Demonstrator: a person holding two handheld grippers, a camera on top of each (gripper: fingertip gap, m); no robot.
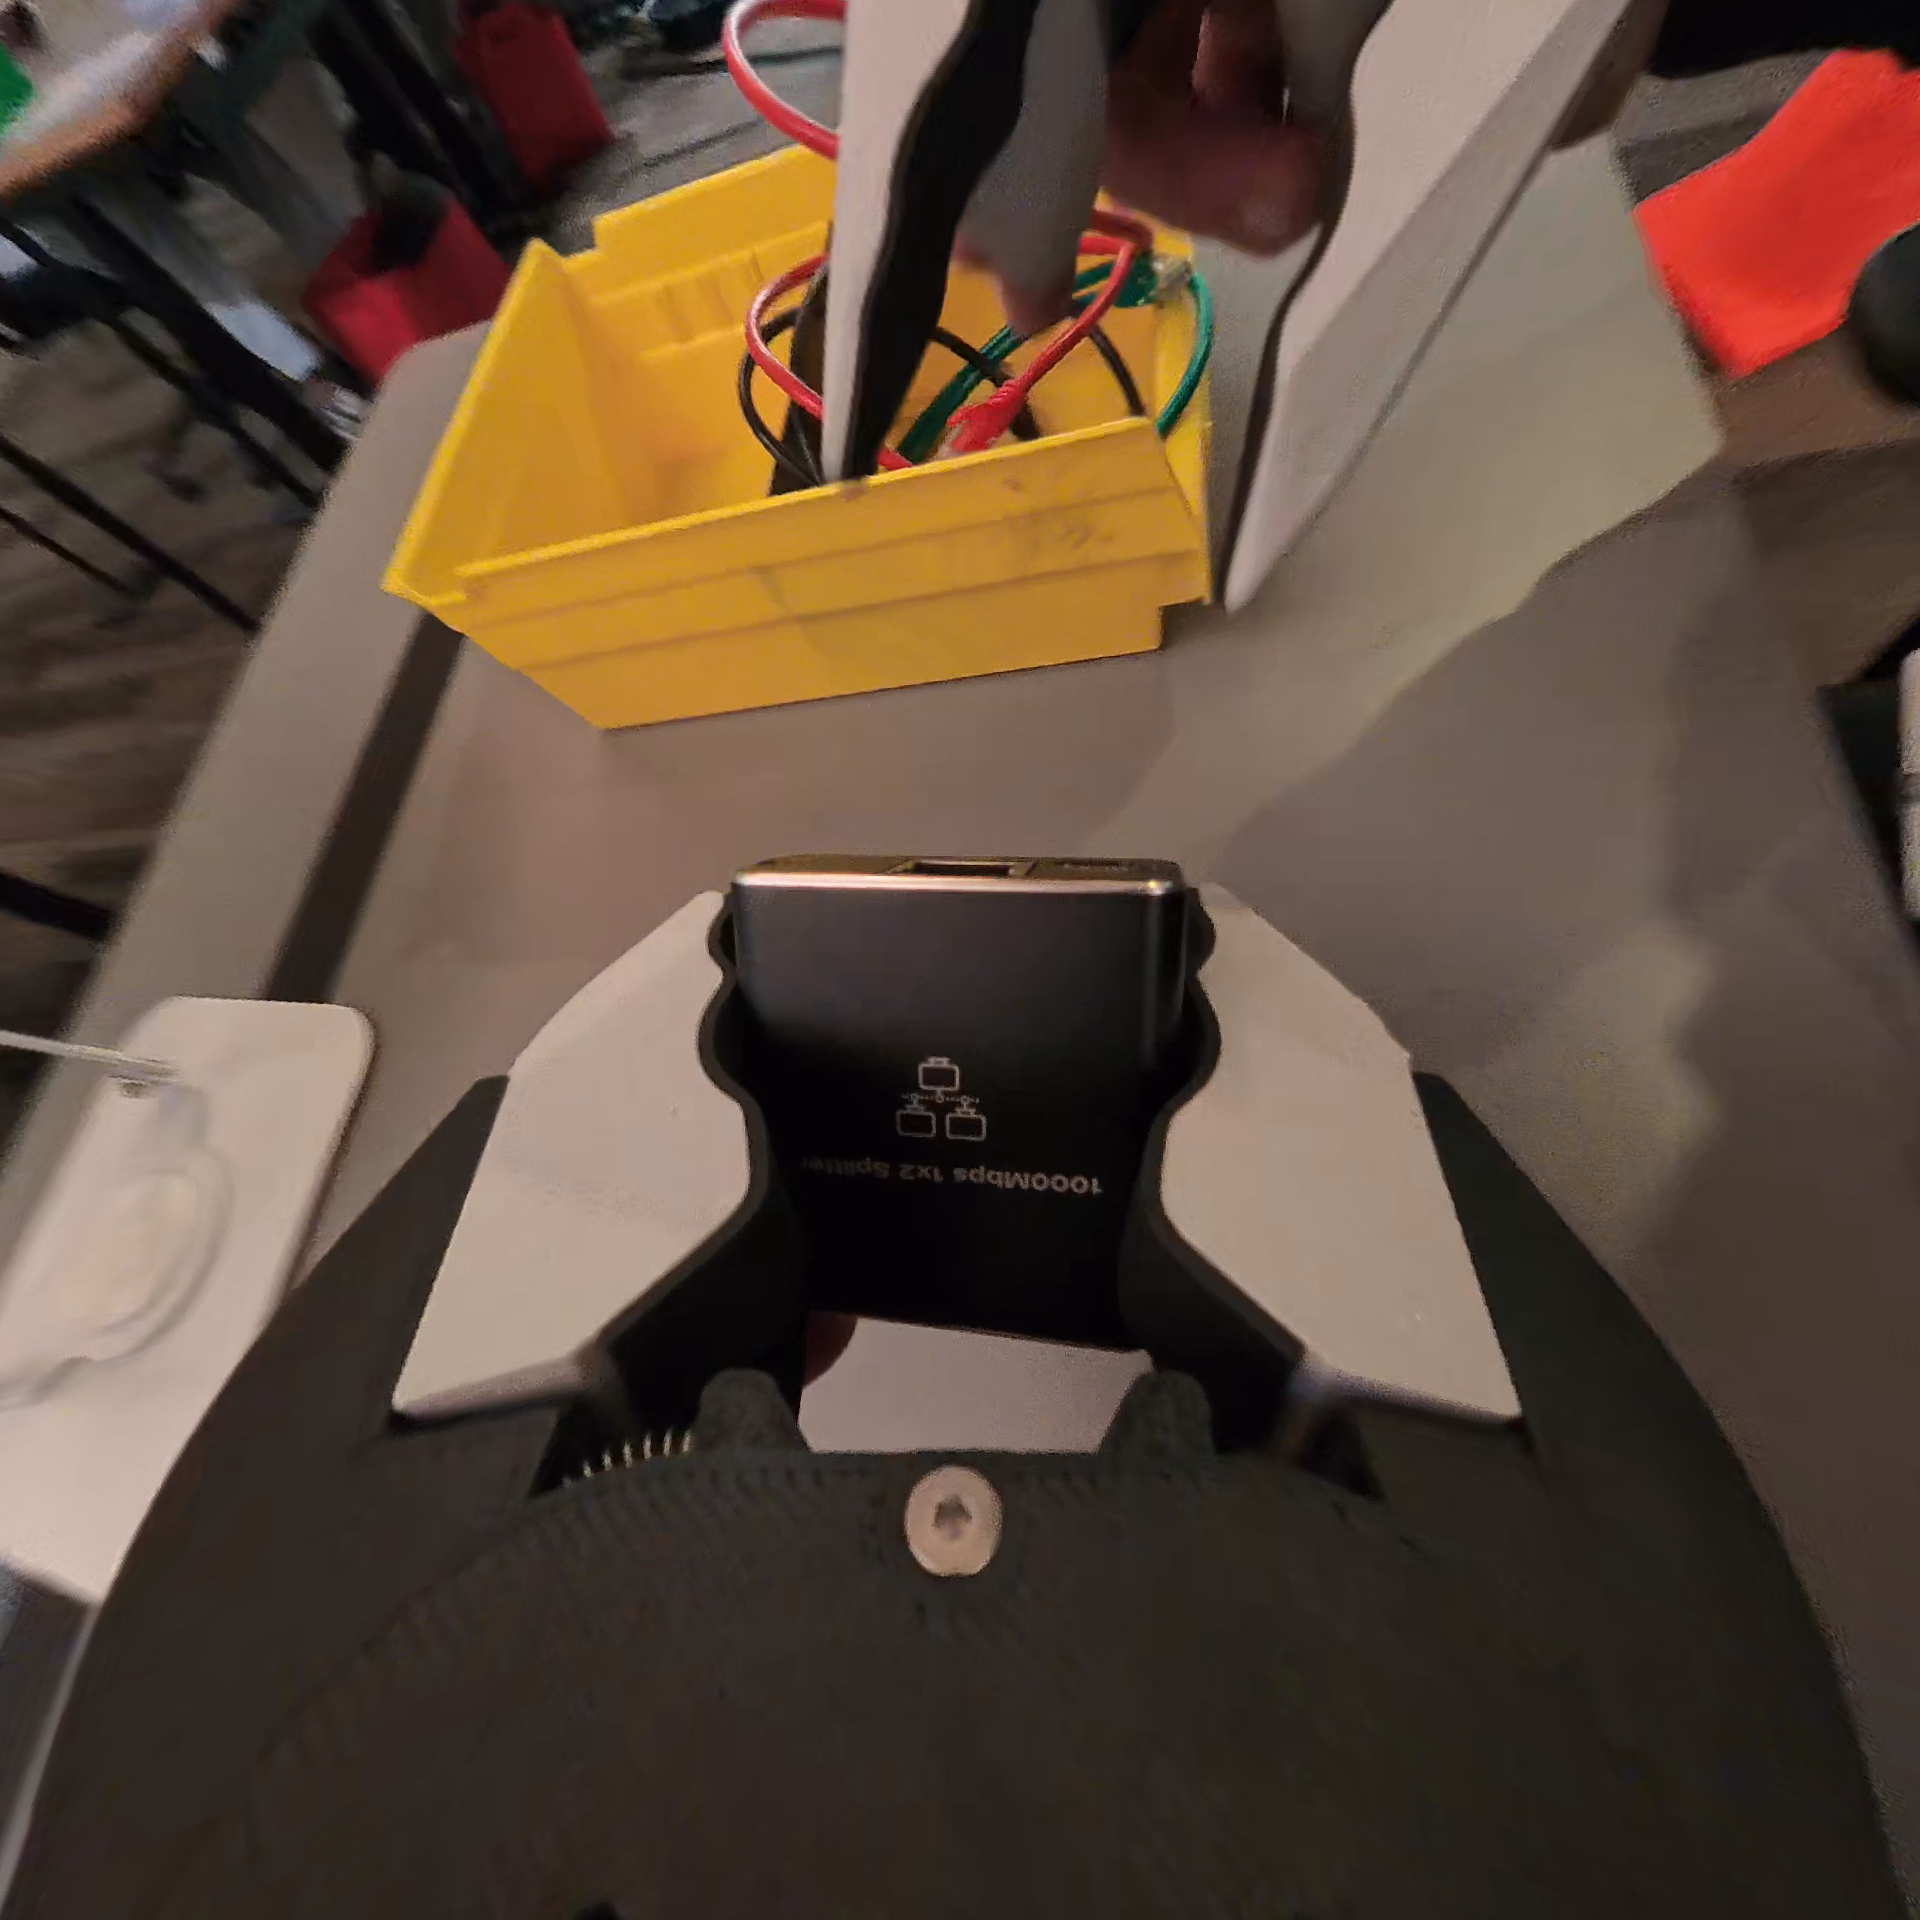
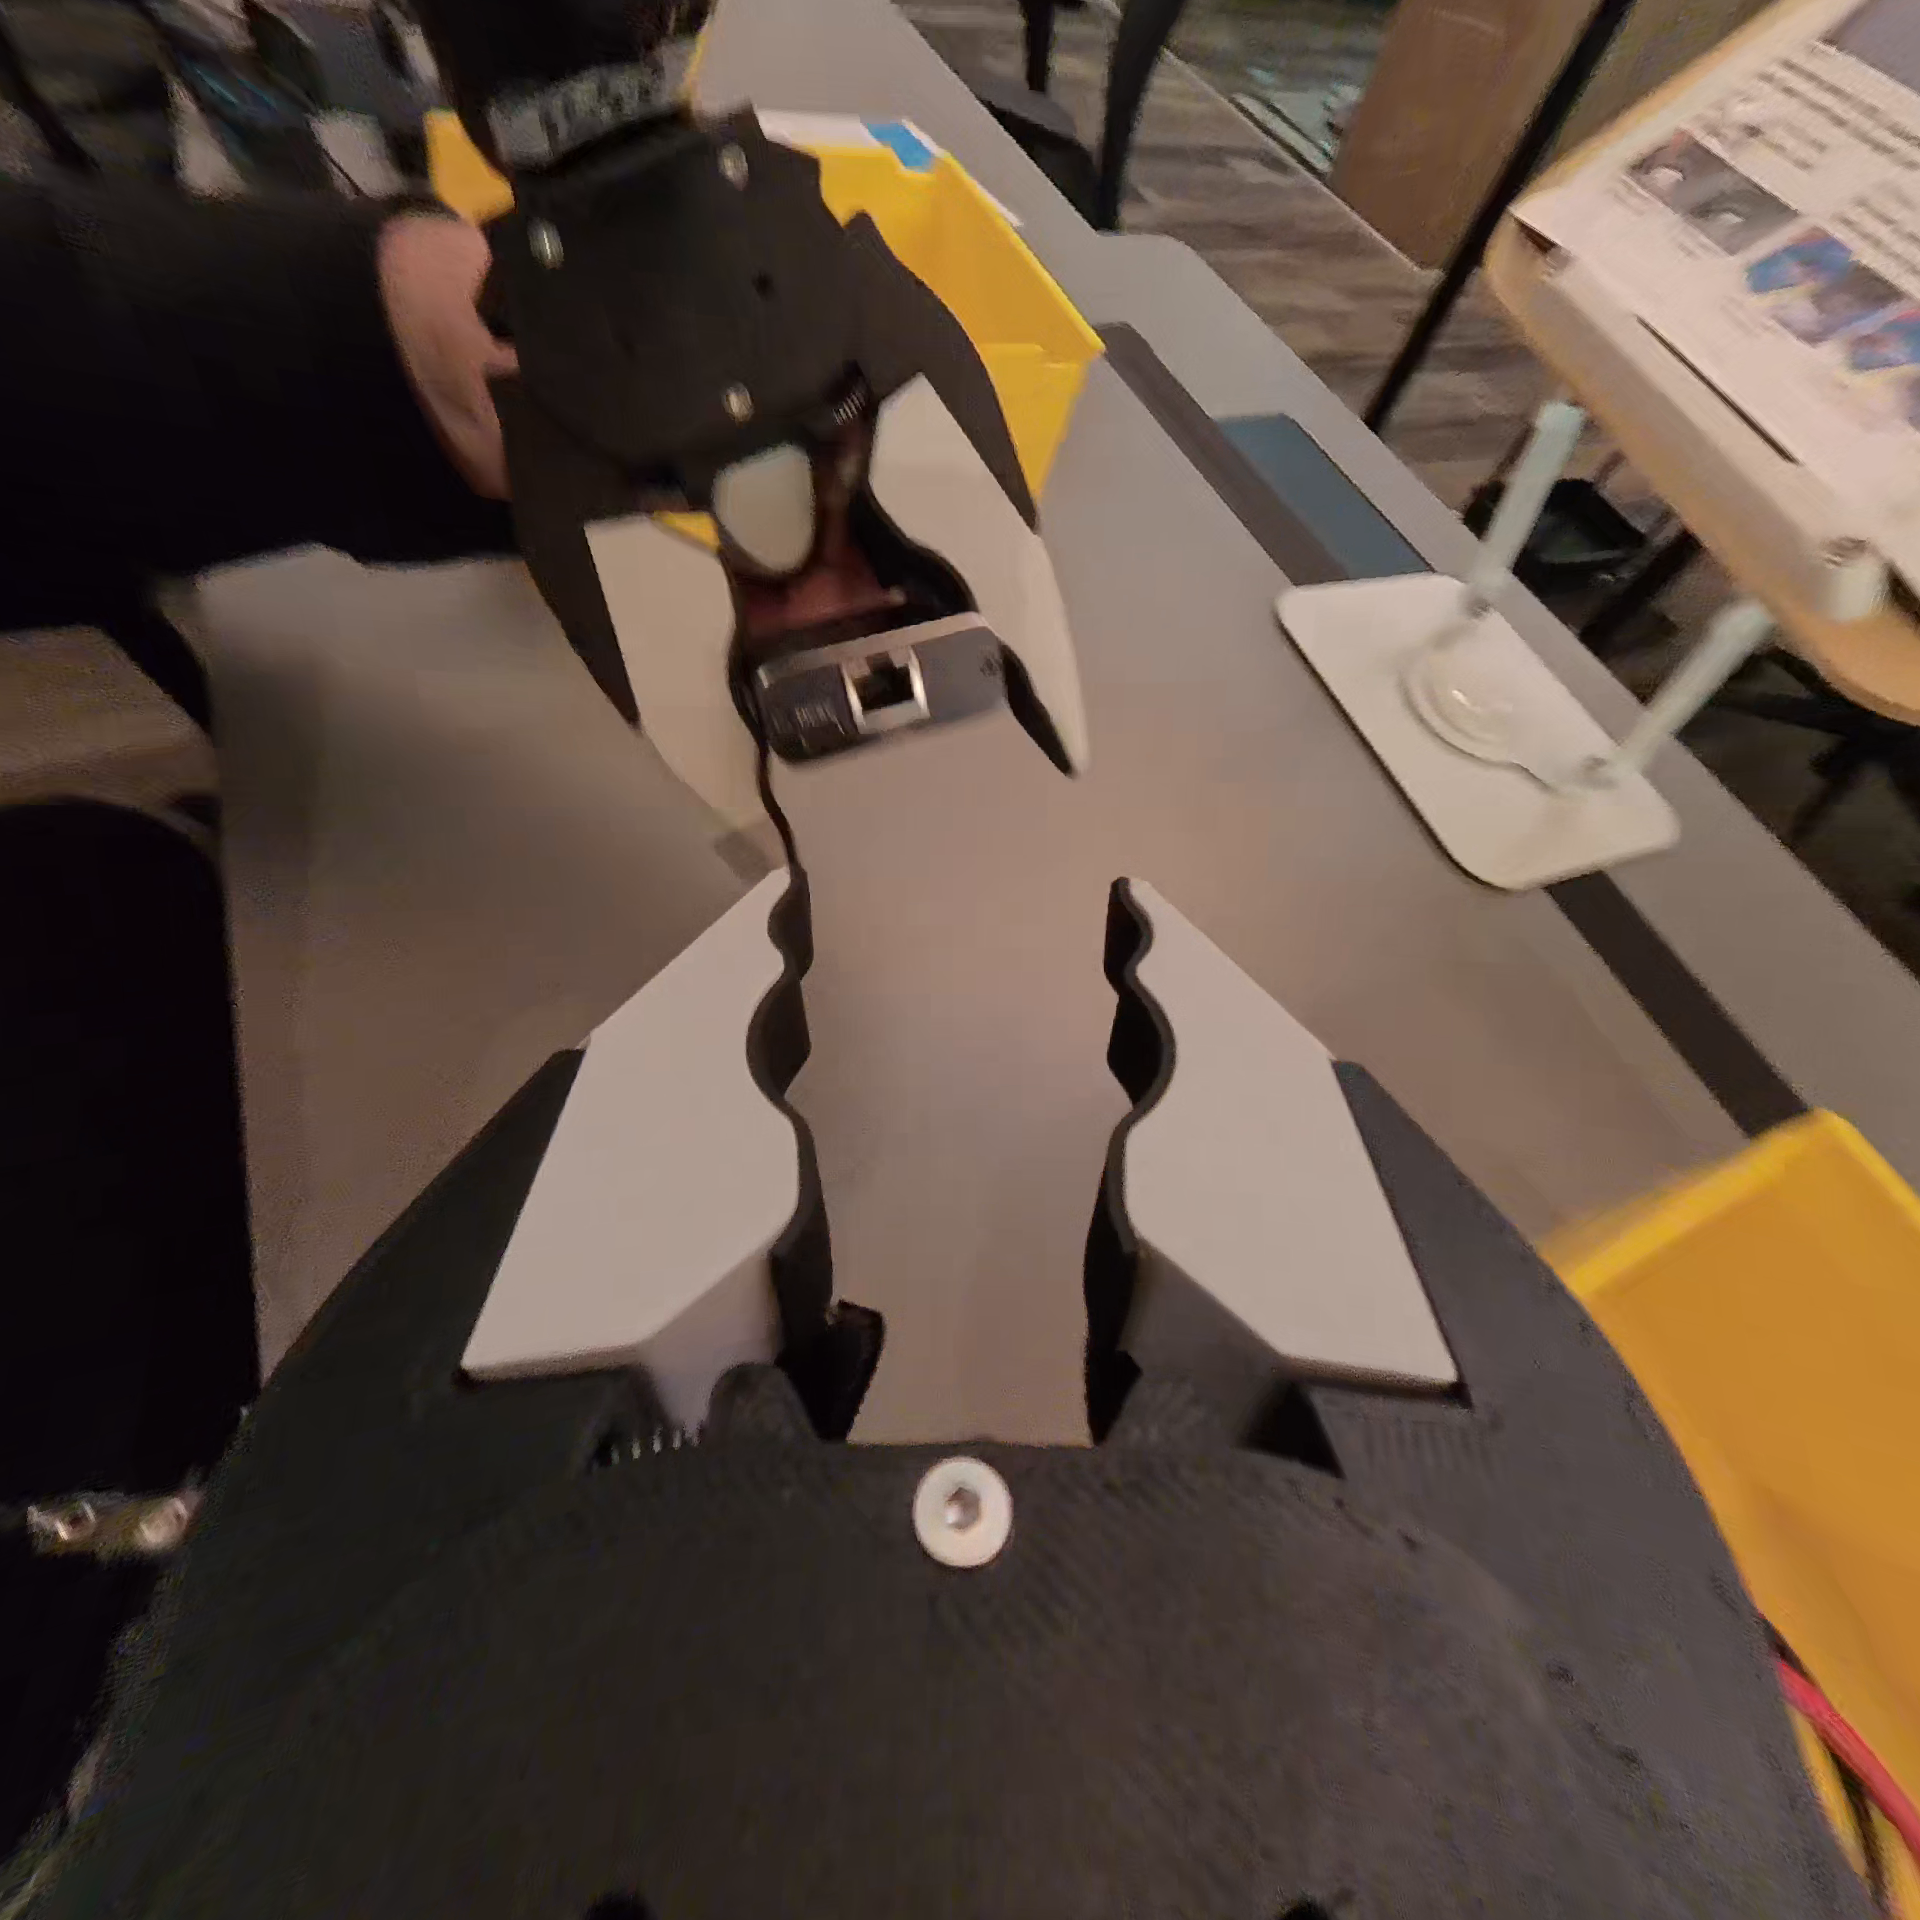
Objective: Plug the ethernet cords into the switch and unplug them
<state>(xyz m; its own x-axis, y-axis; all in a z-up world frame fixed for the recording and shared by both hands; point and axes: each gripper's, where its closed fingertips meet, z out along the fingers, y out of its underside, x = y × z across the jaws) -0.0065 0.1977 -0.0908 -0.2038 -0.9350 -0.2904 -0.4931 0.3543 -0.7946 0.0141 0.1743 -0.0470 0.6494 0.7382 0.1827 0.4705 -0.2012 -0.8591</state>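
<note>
My left gripper [image 1: 961,904] is shut on a black ethernet switch [image 1: 961,1039] and holds it flat over the grey table, its port end facing away. In the right wrist view the left gripper [image 2: 894,769] shows the switch [image 2: 883,691] with an open port facing me. A yellow bin [image 1: 831,592] ahead holds loose red [image 1: 1023,390], green [image 1: 1195,343] and black [image 1: 769,416] cords. My right gripper [image 2: 961,904] is open and empty. It hovers at the bin's near side in the left wrist view [image 1: 1044,540].
A white stand base [image 2: 1475,717] sits near the table's edge; it also shows in the left wrist view [image 1: 187,1195]. A second yellow bin [image 2: 987,270] stands behind the left gripper. A side table with a printed sheet [image 2: 1766,208] is at the far right. The grippers' ends are close to 5 cm from one another.
</note>
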